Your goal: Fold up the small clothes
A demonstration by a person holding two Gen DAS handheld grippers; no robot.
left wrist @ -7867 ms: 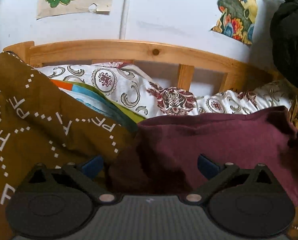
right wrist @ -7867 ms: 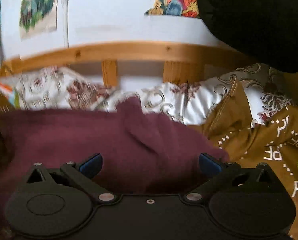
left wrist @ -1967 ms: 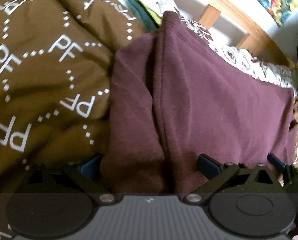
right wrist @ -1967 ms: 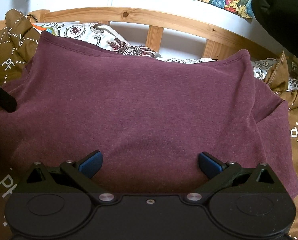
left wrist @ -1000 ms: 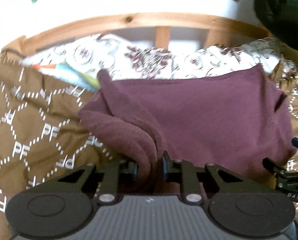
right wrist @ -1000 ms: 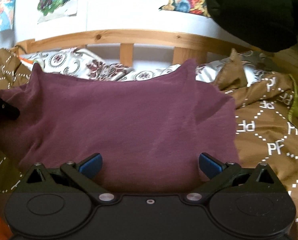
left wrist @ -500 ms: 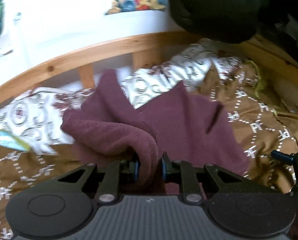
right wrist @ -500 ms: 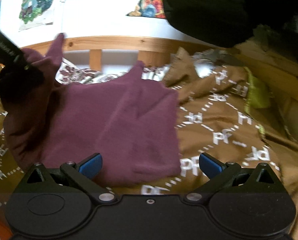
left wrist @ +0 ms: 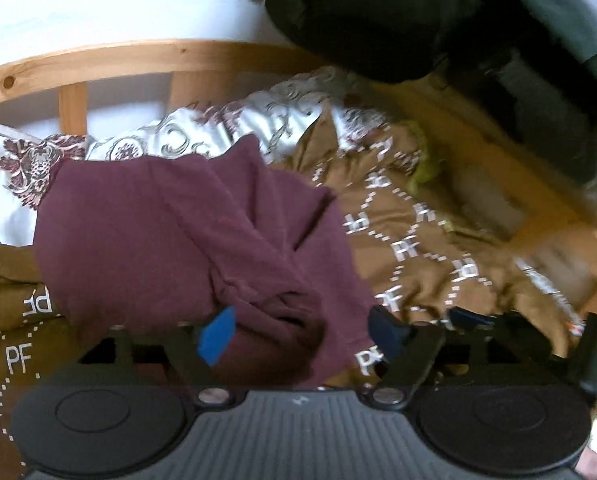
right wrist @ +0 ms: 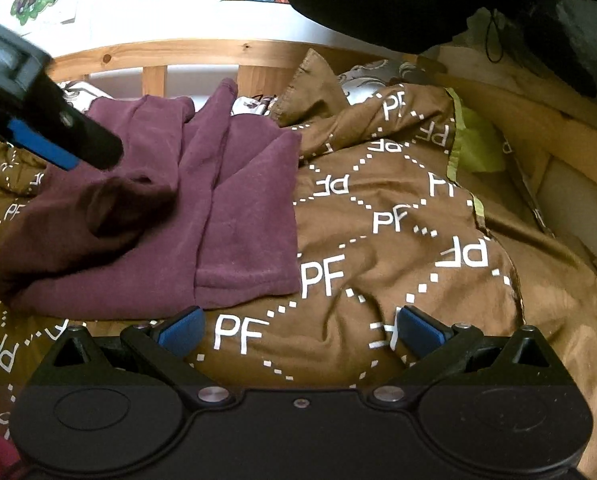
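Behind everything runs a slatted pine bed frame (right wrist: 186,50) against a white wall, and the bed it borders is covered by a brown quilt printed with white "PF" letters and dotted diamonds (right wrist: 398,216). On the left half of that quilt, toward the headboard edge, lies the maroon knit garment (right wrist: 234,208), partly folded: one side panel is laid over the body, and a sleeve with its cuff bunched sits loose on top near the garment's left edge. A white pillowcase with a dark red floral print (left wrist: 14,176) shows just past the garment's far edge.

The left tongs (left wrist: 302,332) are spread wide, their blue pads flanking the bunched cuff without pinching it. The right tongs (right wrist: 298,330) are also spread and hold nothing; they hover over bare quilt just beside the garment's near right corner.

The likely trouble is the loose sleeve. Its cuff is rumpled rather than flat, so a next fold made over it would probably trap a lump and leave the stack uneven. The quilt itself is soft and creased, and a low pinch at the hem could catch the quilt fabric along with the knit, dragging the whole fold out of line. The slack material may also slide when lifted from one corner only.
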